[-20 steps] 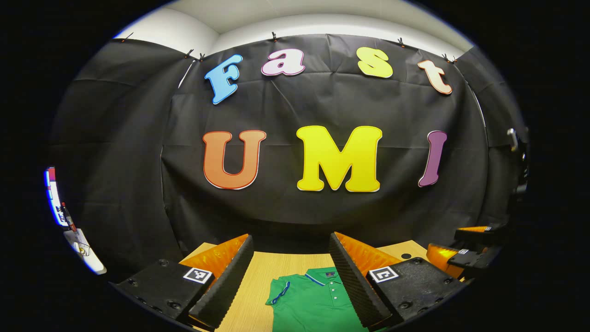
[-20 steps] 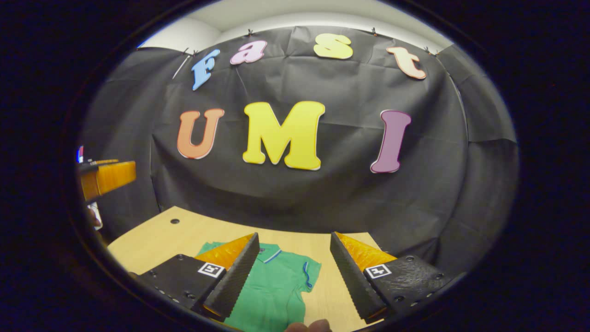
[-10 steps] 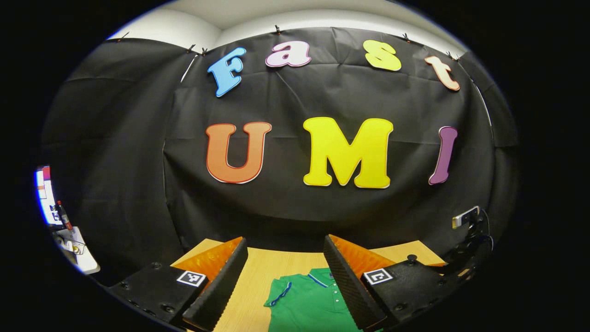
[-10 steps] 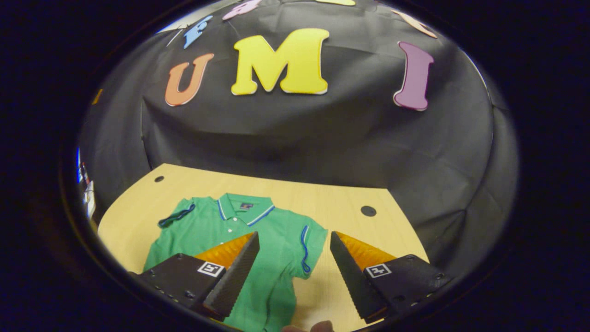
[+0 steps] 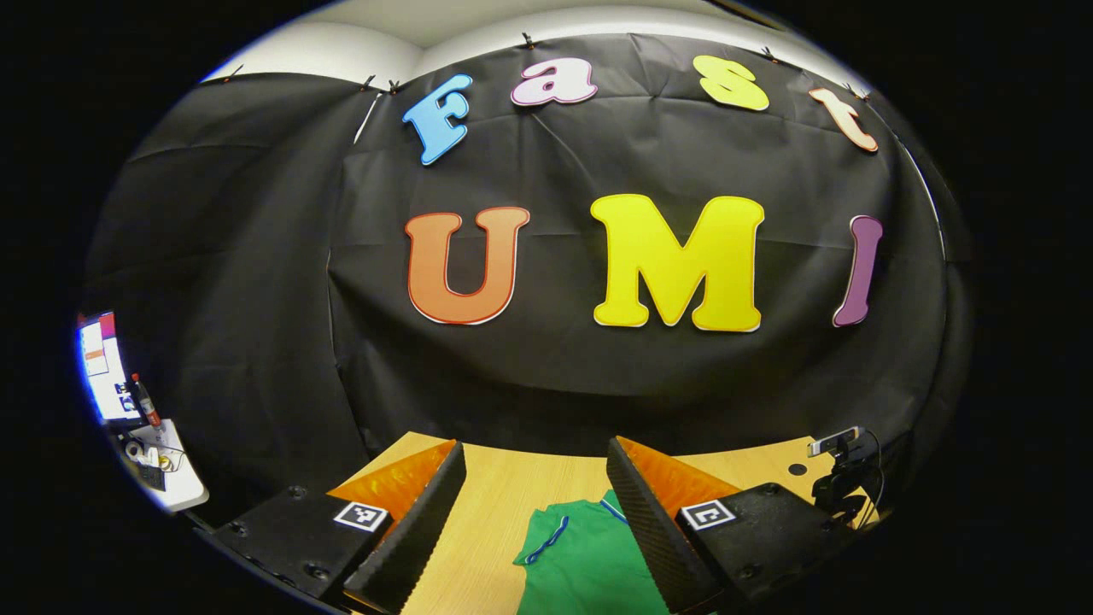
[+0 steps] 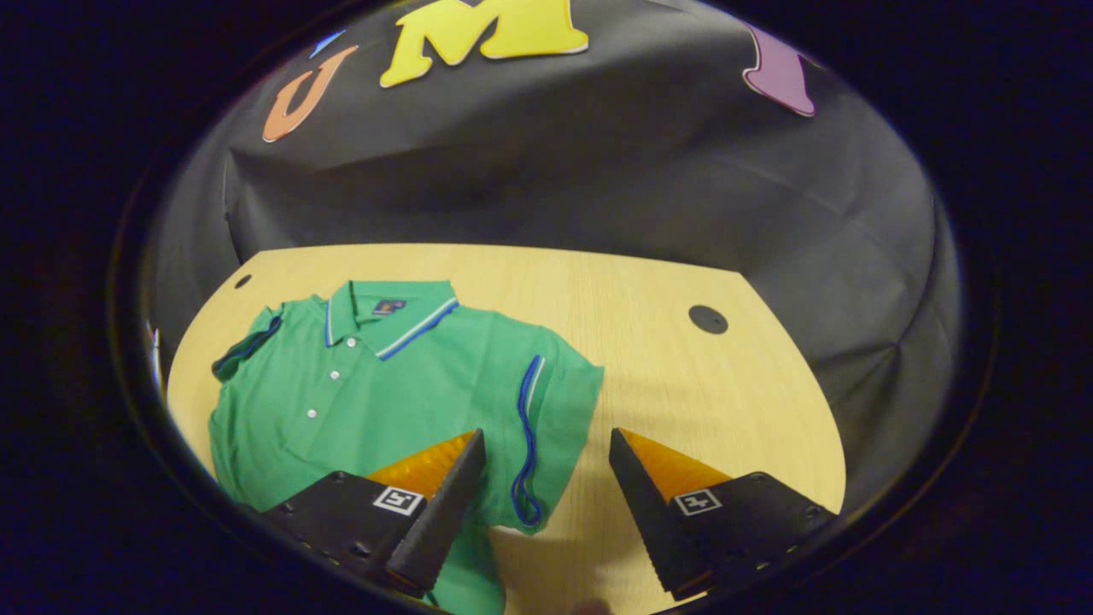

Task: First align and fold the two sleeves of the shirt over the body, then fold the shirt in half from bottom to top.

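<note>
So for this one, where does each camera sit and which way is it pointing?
Left gripper view: rides on the left tool, faces the booth wall, nearly level; its open fingers frame the shirt.
Right gripper view: rides on the right tool, tilted down at the table; its open fingers straddle the shirt's sleeve.
Shared: the green shirt on the wooden table.

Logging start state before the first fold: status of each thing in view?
Shirt: flat on the table, front up, unfolded.
Sleeves: near one spread out, far one lying out to the side, neither folded over.
Left tool: open, empty.
Right tool: open, empty, above the near sleeve.
</note>
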A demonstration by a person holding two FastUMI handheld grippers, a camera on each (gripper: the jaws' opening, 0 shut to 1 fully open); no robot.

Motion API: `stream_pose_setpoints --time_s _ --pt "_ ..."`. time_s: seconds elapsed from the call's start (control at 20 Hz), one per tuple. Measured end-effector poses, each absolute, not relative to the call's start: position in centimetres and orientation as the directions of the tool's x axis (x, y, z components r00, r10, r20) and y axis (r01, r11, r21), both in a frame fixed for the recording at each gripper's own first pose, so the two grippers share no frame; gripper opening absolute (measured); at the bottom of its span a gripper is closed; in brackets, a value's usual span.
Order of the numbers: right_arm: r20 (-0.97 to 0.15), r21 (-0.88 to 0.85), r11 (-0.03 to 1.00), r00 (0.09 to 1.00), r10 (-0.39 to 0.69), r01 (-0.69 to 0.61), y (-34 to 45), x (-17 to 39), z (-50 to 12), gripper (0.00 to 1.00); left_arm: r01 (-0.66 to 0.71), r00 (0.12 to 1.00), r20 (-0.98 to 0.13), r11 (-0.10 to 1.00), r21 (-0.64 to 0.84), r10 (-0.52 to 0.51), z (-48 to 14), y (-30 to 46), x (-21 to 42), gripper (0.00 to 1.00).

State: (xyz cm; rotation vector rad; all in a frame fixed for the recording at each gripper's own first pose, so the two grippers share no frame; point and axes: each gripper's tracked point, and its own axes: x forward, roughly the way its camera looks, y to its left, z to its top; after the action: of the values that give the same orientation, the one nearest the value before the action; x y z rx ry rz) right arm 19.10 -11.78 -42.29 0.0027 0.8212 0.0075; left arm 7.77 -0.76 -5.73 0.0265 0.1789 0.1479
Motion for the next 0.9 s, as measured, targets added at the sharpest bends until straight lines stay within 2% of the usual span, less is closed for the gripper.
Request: stream_pose_setpoints --time_s 0.1,0.15,0.2,0.25,0.3,0.35,0.4,0.45,0.5,0.9 --pt "-0.749 0.025 1.000 0.662 0.027 -0.013 -11.4 19.1 -43.1 0.77 -0.141 0.972 -0.180 0.989 0.048 0.148 -6.0 -1.0 8.0 1.00" --pt "-0.759 0.019 1.000 0.650 0.026 -0.018 -11.4 18.9 -43.5 0.65 -0.138 0.973 -0.181 0.989 0.048 0.145 -6.1 -1.2 8.1 1.00" --pt "-0.766 0.016 1.000 0.643 0.030 -0.027 -11.4 18.8 -43.9 0.58 -0.135 0.973 -0.182 0.990 0.048 0.141 -6.0 -1.3 8.3 1.00" --pt "-0.774 0.013 0.999 0.633 0.030 -0.031 -11.3 18.8 -44.1 0.42 -0.131 0.973 -0.184 0.990 0.047 0.137 -6.1 -1.4 8.4 1.00" --pt "-0.776 0.022 0.999 0.629 0.035 -0.029 -11.3 18.8 -44.3 0.35 -0.128 0.973 -0.186 0.991 0.046 0.134 -6.2 -1.5 8.4 1.00" --pt "-0.777 0.033 0.999 0.629 0.037 -0.018 -11.2 18.9 -44.2 0.16 -0.126 0.973 -0.187 0.991 0.045 0.132 -6.3 -1.5 8.5 1.00" --pt "-0.781 0.044 0.999 0.623 0.043 -0.015 -11.2 18.8 -44.3 0.07 -0.125 0.973 -0.188 0.991 0.045 0.131 -6.3 -1.5 8.4 1.00" --pt "-0.782 0.046 0.999 0.622 0.037 -0.002 -11.4 19.0 -44.4 0.07 -0.125 0.973 -0.189 0.991 0.044 0.132 -6.3 -1.5 8.4 1.00" --pt "-0.782 0.060 0.998 0.621 0.049 -0.002 -11.3 18.6 -43.5 0.00 -0.125 0.973 -0.190 0.991 0.045 0.132 -6.4 -1.6 8.4 1.00" --pt "-0.713 0.078 0.996 0.701 0.032 0.034 -11.9 19.7 -37.2 0.00 -0.134 0.975 -0.178 0.991 0.022 0.135 -6.0 -1.0 7.9 1.00"
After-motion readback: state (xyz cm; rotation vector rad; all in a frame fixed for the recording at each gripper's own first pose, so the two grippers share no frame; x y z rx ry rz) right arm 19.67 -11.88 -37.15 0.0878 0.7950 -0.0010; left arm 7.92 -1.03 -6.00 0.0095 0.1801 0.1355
